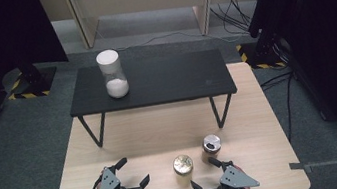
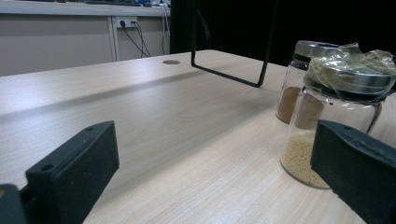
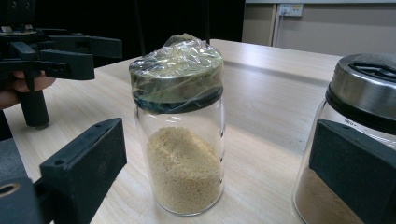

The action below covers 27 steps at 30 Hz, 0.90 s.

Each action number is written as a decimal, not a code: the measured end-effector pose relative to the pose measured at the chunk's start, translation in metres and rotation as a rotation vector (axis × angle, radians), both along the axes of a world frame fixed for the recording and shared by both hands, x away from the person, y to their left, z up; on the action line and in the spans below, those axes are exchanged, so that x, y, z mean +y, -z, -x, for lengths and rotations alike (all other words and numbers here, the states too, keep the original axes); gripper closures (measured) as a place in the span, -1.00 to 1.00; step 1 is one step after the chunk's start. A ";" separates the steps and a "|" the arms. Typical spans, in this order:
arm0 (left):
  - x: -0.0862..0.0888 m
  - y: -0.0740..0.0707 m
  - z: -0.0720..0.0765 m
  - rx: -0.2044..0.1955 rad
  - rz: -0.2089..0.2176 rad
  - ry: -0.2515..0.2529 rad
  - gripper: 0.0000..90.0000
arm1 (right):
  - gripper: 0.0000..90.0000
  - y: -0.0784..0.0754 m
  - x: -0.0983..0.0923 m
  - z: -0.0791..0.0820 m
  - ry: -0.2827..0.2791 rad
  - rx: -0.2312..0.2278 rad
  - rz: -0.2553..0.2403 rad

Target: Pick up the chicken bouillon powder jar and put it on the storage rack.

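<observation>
Right gripper view: the wrapped-lid jar stands between the right tool's spread jaws, untouched.

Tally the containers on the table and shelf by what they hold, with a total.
Jar of yellow grains, lid wrapped in plastic film: 1
Jar of brown powder, bare metal lid: 1
Tall container of white powder on the black shelf: 1
Total: 3
Both grippers, left gripper and right gripper, are open and hold nothing.
</observation>
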<state>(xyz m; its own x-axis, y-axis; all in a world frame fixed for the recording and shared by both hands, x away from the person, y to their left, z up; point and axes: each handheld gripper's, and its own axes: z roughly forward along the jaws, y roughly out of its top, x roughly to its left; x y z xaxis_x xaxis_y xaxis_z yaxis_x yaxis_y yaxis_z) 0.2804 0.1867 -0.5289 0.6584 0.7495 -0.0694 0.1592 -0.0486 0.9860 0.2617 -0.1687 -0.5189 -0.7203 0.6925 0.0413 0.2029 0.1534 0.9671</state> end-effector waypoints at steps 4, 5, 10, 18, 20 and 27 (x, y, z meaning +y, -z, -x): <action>0.000 0.000 0.000 0.000 0.000 0.000 -0.99 | -0.91 0.001 0.001 -0.001 -0.003 0.003 0.002; 0.000 0.000 0.000 0.000 0.001 0.000 -0.99 | -0.91 0.001 0.001 -0.001 -0.003 0.004 0.001; 0.000 0.000 0.000 0.001 0.001 0.000 -0.99 | -0.91 0.002 0.004 -0.001 -0.010 0.005 0.005; 0.000 0.000 0.000 0.001 0.002 0.000 -0.99 | -0.90 0.002 0.008 -0.002 -0.014 0.006 0.007; 0.000 0.000 0.000 0.001 0.002 0.001 -0.99 | -0.90 0.003 0.009 -0.003 -0.013 0.008 0.010; 0.000 0.001 0.000 0.002 0.001 0.001 -0.99 | -0.90 0.004 0.013 -0.005 -0.022 0.010 0.015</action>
